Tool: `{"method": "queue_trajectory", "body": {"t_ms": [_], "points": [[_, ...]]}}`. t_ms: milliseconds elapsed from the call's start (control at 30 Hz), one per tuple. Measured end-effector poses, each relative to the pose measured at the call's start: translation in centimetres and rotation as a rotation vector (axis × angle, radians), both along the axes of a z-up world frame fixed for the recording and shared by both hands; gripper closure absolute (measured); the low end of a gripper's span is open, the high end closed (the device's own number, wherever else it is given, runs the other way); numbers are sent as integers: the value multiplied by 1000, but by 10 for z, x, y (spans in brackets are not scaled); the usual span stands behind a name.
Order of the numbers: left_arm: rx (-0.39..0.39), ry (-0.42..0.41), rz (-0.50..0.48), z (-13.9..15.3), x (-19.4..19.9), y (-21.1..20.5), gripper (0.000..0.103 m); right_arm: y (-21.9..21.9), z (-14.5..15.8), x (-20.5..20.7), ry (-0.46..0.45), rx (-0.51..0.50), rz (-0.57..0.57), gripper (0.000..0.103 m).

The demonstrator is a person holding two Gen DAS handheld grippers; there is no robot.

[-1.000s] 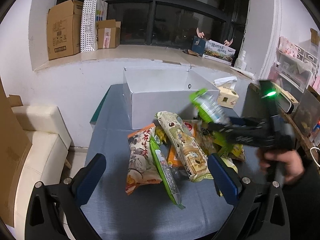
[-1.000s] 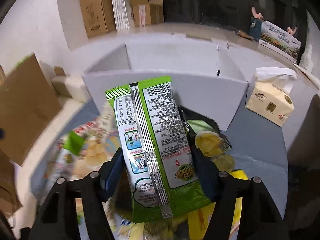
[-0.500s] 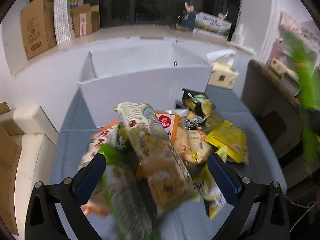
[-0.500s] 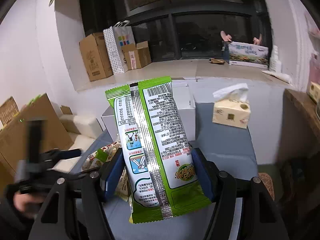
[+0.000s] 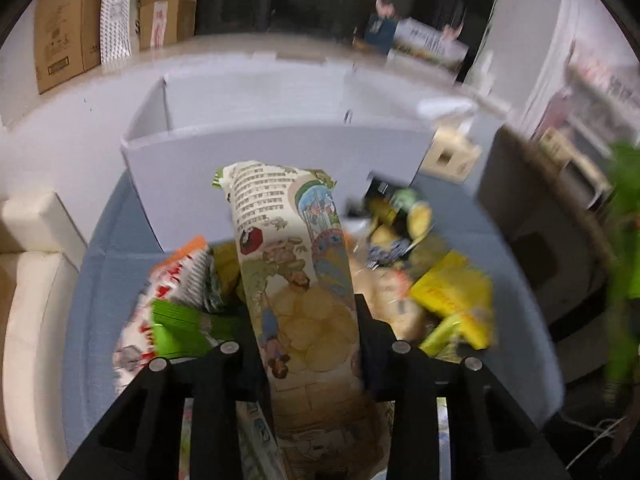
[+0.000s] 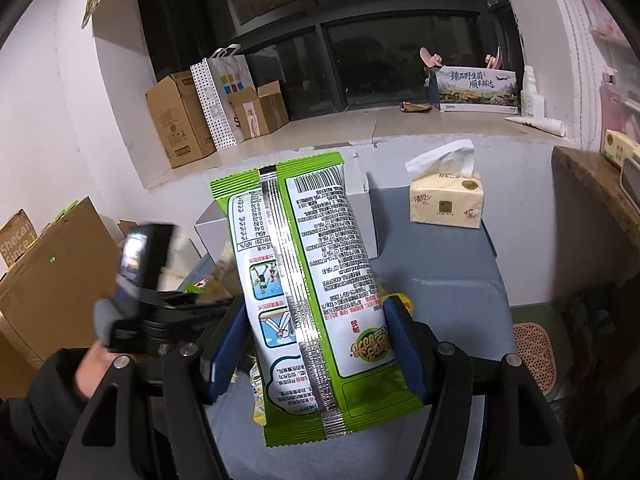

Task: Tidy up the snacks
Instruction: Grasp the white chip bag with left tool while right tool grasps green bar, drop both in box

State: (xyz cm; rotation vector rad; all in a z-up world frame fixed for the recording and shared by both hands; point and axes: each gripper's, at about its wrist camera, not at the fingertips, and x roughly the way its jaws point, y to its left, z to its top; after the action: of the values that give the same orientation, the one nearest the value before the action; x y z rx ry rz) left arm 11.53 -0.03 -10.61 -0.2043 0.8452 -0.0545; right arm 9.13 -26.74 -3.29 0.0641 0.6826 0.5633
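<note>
Here the left tool point(image 5: 306, 344) is closing on a cream snack bag point(image 5: 296, 276).

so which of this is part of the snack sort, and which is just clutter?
Job:
green packet, in right gripper
beige packet, left gripper jaws closing on it
snack pile
white box

Clutter:
tissue pack
cardboard boxes
paper bag

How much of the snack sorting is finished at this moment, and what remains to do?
Nothing looks done: no snack shows in the visible part of the white box. In hand: the right gripper holds a green packet raised above the table, and the left gripper is closing on a cream bag that lies between its jaws. Left: the pile on the blue table.
</note>
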Motion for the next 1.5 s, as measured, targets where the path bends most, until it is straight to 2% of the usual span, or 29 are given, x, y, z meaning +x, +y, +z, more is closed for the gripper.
{"method": "queue_trajectory", "body": {"t_ms": [133, 233, 333, 467, 533, 633, 700, 867, 900, 933, 967, 1000, 1200, 1233, 1267, 1333, 1500], "points": [[-60, -117, 2, 37, -20, 18, 64, 7, -5, 8, 15, 13, 12, 31], [-88, -174, 5, 68, -15, 34, 64, 18, -4, 27, 25, 25, 5, 31], [-74, -209, 27, 91, 7, 51, 64, 32, 8, 56, 26, 56, -4, 31], [-58, -219, 36, 109, 65, 68, 64, 63, 26, 115, 37, 68, 0, 31], [-21, -203, 49, 111, 99, 70, 64, 80, 30, 147, 57, 39, -10, 31], [-37, -168, 54, 105, 142, 81, 64, 111, 32, 199, 71, -24, -14, 31], [-14, -135, 53, 99, 168, 85, 64, 129, 29, 234, 93, -66, -15, 31], [9, -37, 54, 71, 213, 94, 63, 153, 12, 286, 139, -126, -30, 29], [4, -10, 54, 64, 219, 97, 56, 156, 10, 291, 144, -129, -25, 27], [9, 20, 63, 56, 224, 99, 47, 161, 4, 295, 149, -143, -14, 22], [19, 54, 76, 48, 227, 101, 16, 164, 0, 298, 155, -164, -15, 12], [22, 61, 87, 43, 226, 103, 0, 165, -4, 298, 149, -189, -36, 9], [36, 6, 80, 49, 203, 106, 0, 149, -13, 289, 180, -132, -37, 6], [49, -25, 80, 56, 195, 105, 0, 144, -10, 286, 179, -108, -37, 0], [55, -58, 80, 64, 188, 104, 0, 140, -5, 282, 169, -73, -34, 0], [64, -120, 75, 79, 172, 100, 0, 131, 10, 270, 138, 7, -17, 0], [74, -277, 35, 122, 118, 86, 0, 105, 51, 219, -7, 123, 51, 0]]}}
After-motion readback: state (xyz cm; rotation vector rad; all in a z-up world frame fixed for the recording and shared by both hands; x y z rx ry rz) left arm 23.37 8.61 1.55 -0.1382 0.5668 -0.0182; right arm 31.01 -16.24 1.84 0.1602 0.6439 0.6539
